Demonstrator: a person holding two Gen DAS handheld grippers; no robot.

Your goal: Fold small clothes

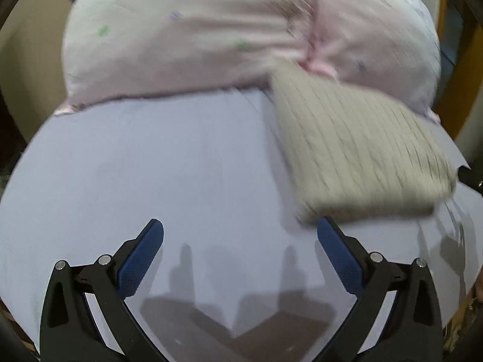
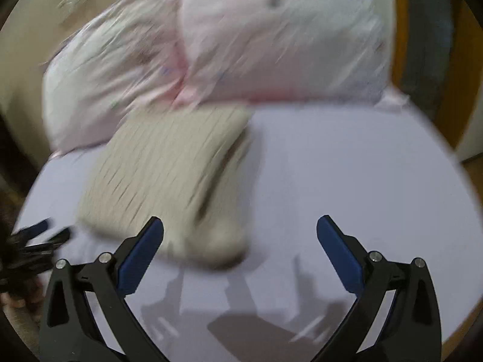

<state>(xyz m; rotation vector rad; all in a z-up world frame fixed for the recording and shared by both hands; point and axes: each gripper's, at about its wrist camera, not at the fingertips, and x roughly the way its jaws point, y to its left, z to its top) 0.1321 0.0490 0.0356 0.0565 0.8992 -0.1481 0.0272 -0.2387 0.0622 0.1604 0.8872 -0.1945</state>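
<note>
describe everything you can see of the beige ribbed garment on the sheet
The garment is beige ribbed knit, folded into a thick, roughly rectangular bundle with stacked layers showing along one edge. It lies flat on the lavender sheet, its far end up against the pink pillows. Neither open tool grips it, though motion blur hides finer detail.

Home, prob. a bedroom: two plump pink pillows point(image 1: 187, 39) w/ small floral print lie on a pale lavender sheet point(image 1: 151, 166), folded beige knit point(image 1: 356, 150) beside them; wood frame point(image 2: 398, 27) and beige wall point(image 2: 39, 30) behind.
</note>
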